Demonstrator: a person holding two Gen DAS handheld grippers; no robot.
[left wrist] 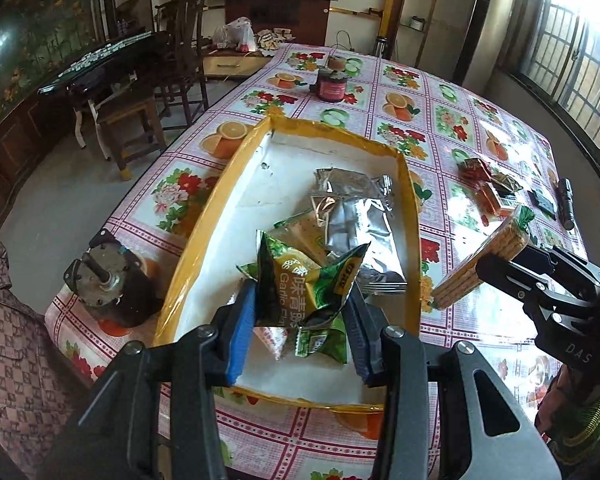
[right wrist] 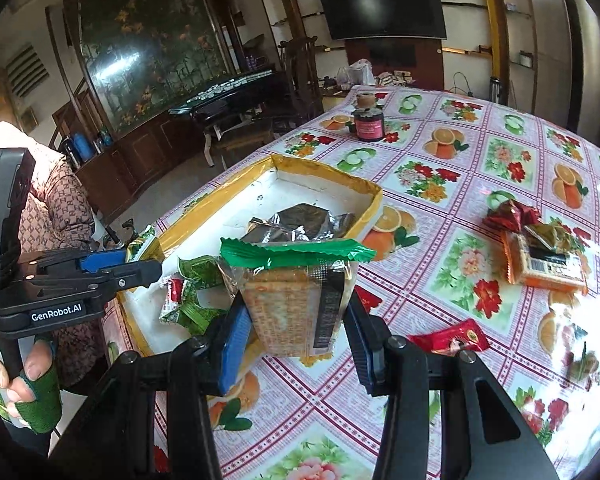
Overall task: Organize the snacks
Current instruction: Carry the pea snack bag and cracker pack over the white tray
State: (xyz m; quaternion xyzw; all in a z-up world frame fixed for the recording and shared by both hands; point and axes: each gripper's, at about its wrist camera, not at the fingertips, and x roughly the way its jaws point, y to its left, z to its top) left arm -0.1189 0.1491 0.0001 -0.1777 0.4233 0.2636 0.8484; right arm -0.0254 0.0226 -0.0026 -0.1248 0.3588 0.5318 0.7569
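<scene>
A yellow-rimmed white box (left wrist: pixel 216 208) sits on the flowered table and holds silver foil packets (left wrist: pixel 352 216) and green snack bags. My left gripper (left wrist: pixel 300 320) is shut on a green garlic-pea bag (left wrist: pixel 304 280) over the box's near end. My right gripper (right wrist: pixel 296 320) is shut on a green-topped cracker pack (right wrist: pixel 296 296), held above the table just right of the box (right wrist: pixel 332 172). That pack also shows in the left wrist view (left wrist: pixel 484 260). Loose snacks lie to the right: red packets (right wrist: pixel 508 216), an orange pack (right wrist: pixel 548 268) and a red sachet (right wrist: pixel 452 338).
A dark jar (left wrist: pixel 332 84) stands at the table's far end. A small motor (left wrist: pixel 104 284) sits left of the box. A black flashlight (left wrist: pixel 567 204) lies at the right edge. Chairs and a dark mahjong table (left wrist: pixel 100 64) stand beyond the table's left side.
</scene>
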